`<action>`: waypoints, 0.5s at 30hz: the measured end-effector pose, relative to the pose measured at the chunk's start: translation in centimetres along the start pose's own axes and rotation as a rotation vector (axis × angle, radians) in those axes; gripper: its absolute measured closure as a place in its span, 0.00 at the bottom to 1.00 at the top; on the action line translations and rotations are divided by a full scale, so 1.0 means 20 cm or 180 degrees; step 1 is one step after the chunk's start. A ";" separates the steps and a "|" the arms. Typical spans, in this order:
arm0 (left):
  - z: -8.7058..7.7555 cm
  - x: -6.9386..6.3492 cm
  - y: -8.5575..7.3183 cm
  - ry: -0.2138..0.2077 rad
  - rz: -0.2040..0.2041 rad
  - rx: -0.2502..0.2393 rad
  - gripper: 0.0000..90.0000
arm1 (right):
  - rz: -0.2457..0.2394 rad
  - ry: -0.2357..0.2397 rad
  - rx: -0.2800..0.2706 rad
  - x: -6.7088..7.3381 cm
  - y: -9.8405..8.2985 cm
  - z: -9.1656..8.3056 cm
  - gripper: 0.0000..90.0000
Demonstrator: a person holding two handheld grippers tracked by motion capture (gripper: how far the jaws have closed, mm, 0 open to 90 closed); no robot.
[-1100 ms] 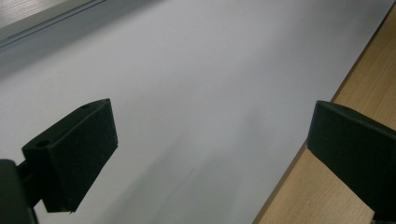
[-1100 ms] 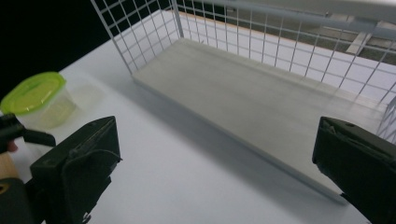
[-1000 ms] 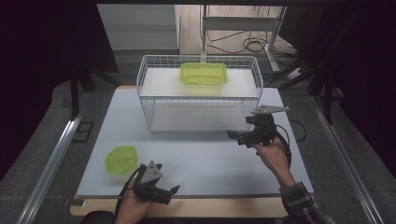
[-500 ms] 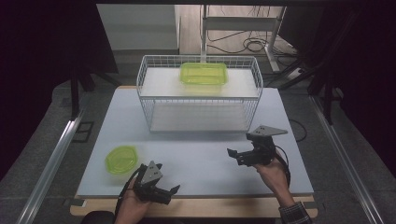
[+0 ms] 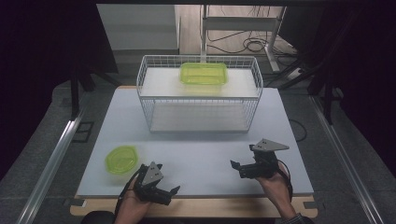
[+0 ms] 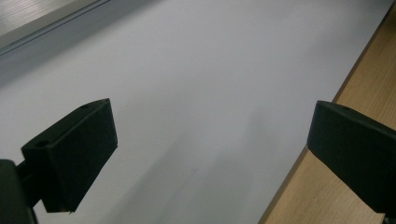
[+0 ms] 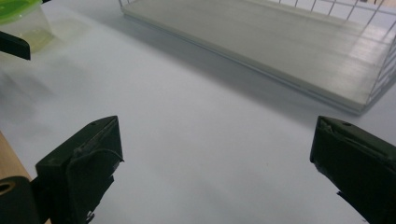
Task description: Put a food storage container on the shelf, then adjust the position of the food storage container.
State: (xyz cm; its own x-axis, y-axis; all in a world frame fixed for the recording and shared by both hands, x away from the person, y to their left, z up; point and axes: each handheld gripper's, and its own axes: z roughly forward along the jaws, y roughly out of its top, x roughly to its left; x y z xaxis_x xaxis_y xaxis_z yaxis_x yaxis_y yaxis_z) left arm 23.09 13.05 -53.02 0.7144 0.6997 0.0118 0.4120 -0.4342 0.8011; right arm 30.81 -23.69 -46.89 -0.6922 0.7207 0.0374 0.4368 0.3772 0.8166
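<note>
Lime-green and see-through, the small round container [image 5: 121,159] sits at the lower left of the high view on the white tabletop [image 5: 205,154], its lid a brighter green than the pale, clear wall below. In the right gripper view it appears at the upper left corner [image 7: 21,21], where the bright lid and the clear cup-like body show; its lower edge rests on the table. It stands free, touched by nothing.

Just right of it and lower in the high view, the left gripper [image 5: 169,194] is held in a hand at the bottom edge of the frame, near the container but apart from it. In its own view its jaws stand wide apart over bare white surface, with the wooden table edge [image 6: 327,186] running under the right jaw; nothing lies between them.

The right gripper [image 5: 236,167] sits at the lower right of the high view, well apart from the container. Its jaws are also spread wide with nothing between.

Behind, at upper centre, a white wire basket [image 5: 198,100] holds a larger rectangular green container [image 5: 204,73].
</note>
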 end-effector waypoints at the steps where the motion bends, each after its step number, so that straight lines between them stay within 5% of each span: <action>1: 0.00 0.00 0.00 0.0003 0.0015 0.0007 0.02 | 0.0010 -0.0003 0.0014 0.00 -0.01 0.00 0.03; 6: 0.00 -0.01 0.00 0.0010 0.0046 0.0042 0.02 | 0.0020 0.0009 0.0192 0.02 -0.08 0.03 0.03; 9: 0.00 0.00 0.01 -0.0002 -0.0064 0.0040 0.02 | 0.0000 -0.0019 0.0305 0.03 -0.11 0.05 0.03; 15: -0.04 0.01 0.04 0.0108 -0.0122 0.0063 0.02 | 0.0018 -0.0026 0.0314 0.02 -0.12 0.06 0.03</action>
State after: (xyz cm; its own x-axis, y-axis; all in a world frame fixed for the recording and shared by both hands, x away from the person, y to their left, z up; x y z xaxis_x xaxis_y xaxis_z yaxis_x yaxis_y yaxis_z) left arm 23.11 13.34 -51.91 0.6784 0.7347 0.0019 0.4500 -0.4175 0.7894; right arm 30.12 -23.53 -49.45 -0.6851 0.7276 0.0369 0.4955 0.4282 0.7558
